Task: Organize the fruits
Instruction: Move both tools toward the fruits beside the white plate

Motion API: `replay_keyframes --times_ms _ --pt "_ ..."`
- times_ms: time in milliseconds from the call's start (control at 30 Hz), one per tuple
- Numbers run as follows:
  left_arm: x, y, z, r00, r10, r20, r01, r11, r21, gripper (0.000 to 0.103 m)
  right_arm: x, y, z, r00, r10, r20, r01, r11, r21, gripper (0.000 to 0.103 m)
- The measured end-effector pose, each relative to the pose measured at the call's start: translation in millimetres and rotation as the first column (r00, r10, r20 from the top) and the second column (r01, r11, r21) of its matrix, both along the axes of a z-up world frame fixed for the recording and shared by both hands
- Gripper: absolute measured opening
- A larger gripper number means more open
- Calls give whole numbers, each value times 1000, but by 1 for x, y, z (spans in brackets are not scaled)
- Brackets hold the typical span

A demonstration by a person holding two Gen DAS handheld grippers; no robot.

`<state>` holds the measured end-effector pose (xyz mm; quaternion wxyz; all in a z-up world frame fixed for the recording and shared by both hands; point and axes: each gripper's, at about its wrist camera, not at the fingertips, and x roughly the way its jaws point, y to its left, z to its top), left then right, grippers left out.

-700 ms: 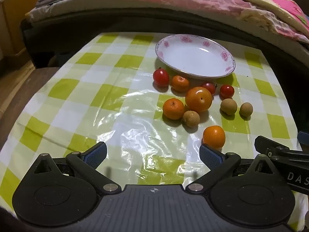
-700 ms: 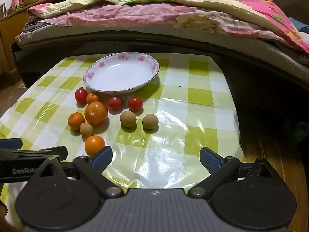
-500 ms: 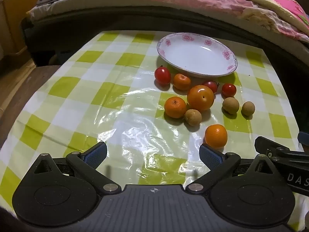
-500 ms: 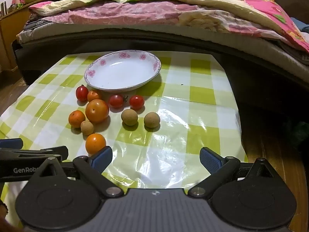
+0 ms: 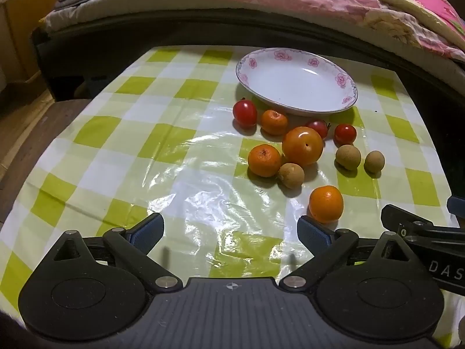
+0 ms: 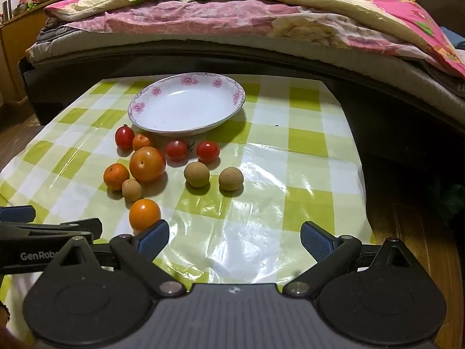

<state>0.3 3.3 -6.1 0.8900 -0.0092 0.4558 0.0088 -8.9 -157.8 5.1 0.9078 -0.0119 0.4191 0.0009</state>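
A white plate with pink flowers [image 5: 343, 80] [image 6: 139, 107] sits empty at the far side of the checked table. In front of it lie several fruits: a large orange fruit [image 5: 302, 145] [image 6: 147, 163], small oranges, red tomatoes [image 5: 245, 112] [image 6: 207, 150] and brown longans [image 5: 348, 157] [image 6: 196, 174]. The nearest orange [image 5: 325, 204] [image 6: 144, 214] lies just beyond my left gripper's right finger. My left gripper [image 5: 231, 229] is open and empty. My right gripper [image 6: 235, 237] is open and empty, right of the fruits.
A green-and-white checked plastic tablecloth [image 5: 162, 157] covers the table. A bed with pink and yellow blankets [image 6: 232, 20] runs behind it. The table's right edge [image 6: 363, 180] drops to wooden floor. Each gripper shows at the edge of the other's view.
Both grippers have moved slightly forward toward the fruits; the plate and fruits look a little nearer. Nothing was grasped or moved.
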Motion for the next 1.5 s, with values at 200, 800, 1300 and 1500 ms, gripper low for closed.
replay_keyframes --times_ms 200,800,1300,1500 --pt "0 1 0 1000 0 0 0 1000 0 100 0 0 0 1000 0 -3 0 1000 1 99" --pt "-1 3 -1 1000 -1 -6 1 1000 0 98 0 2 -2 1000 5 -2 -5 1000 4 98" --pt "0 0 0 1000 -5 -24 5 1000 7 97 0 3 -4 1000 22 -15 -22 999 27 93" --pt "1 0 0 1000 -6 -30 6 1000 11 97 -1 4 -5 999 29 -18 -29 999 35 92"
